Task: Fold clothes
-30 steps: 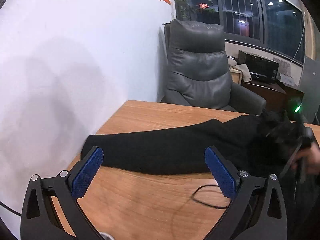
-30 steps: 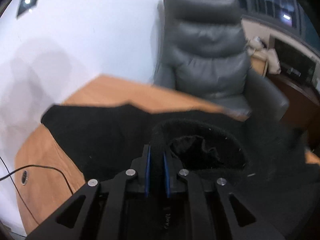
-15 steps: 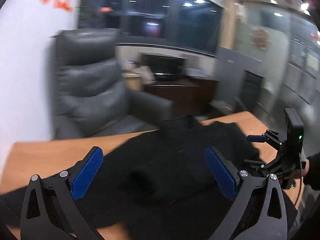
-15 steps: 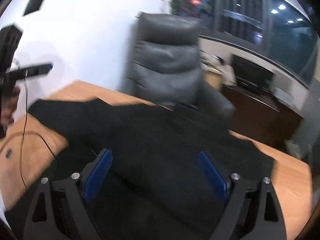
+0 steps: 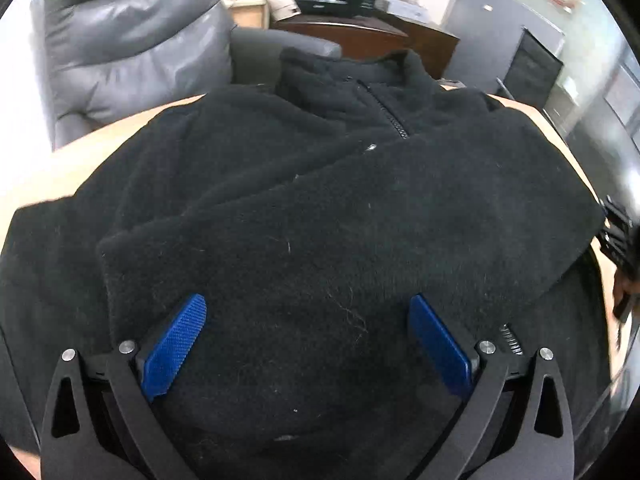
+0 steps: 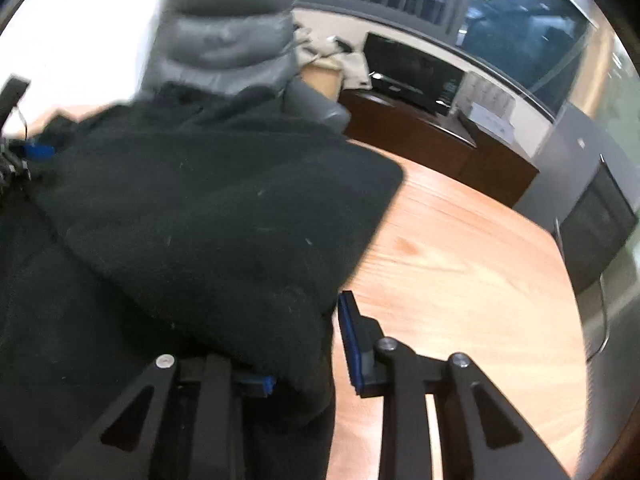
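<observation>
Left gripper (image 5: 306,344) hovering spread over black fleece zip jacket (image 5: 340,208); right gripper (image 6: 308,344) closing round hem at 3 o'clock, grip unclear; next fold w/ both.

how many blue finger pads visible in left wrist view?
2. One pad sits lower left, the other lower right, spread wide on the left hand-held gripper over the black fleece jacket. None looks hidden.

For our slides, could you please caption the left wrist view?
Open left gripper poised over a black fleece jacket on a wooden table.
</observation>
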A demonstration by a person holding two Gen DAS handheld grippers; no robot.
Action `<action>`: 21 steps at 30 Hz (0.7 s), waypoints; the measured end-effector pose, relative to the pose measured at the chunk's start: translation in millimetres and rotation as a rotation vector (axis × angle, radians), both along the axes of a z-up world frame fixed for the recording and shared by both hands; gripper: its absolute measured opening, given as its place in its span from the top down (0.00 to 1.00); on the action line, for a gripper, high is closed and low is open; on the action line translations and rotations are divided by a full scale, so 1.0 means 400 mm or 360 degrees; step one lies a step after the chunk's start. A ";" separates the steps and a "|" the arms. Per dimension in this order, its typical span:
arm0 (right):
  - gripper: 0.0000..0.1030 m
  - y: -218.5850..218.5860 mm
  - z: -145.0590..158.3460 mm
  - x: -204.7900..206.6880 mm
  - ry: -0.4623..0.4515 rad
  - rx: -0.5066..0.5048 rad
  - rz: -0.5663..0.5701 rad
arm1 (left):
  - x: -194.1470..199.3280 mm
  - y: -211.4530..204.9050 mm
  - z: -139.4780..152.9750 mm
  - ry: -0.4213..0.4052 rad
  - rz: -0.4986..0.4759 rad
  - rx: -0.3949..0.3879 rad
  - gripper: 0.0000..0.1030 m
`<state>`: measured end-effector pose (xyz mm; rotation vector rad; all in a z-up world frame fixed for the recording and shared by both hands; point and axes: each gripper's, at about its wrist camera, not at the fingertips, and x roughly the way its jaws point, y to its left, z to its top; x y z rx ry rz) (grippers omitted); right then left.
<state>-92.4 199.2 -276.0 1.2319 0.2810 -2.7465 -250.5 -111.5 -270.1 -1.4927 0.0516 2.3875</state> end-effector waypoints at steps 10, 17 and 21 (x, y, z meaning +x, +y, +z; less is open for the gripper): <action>0.40 0.087 0.027 0.035 -0.0137 -0.0041 -0.0110 | 0.006 0.046 0.040 -0.0069 0.0061 0.0097 0.00; 0.35 0.064 0.229 0.069 -0.0106 -0.0275 0.0046 | 0.020 0.026 0.020 -0.0086 0.0026 0.0086 0.00; 0.17 0.025 0.292 0.017 -0.0027 -0.0527 0.0086 | 0.034 0.060 0.019 -0.0050 -0.0044 -0.0022 0.00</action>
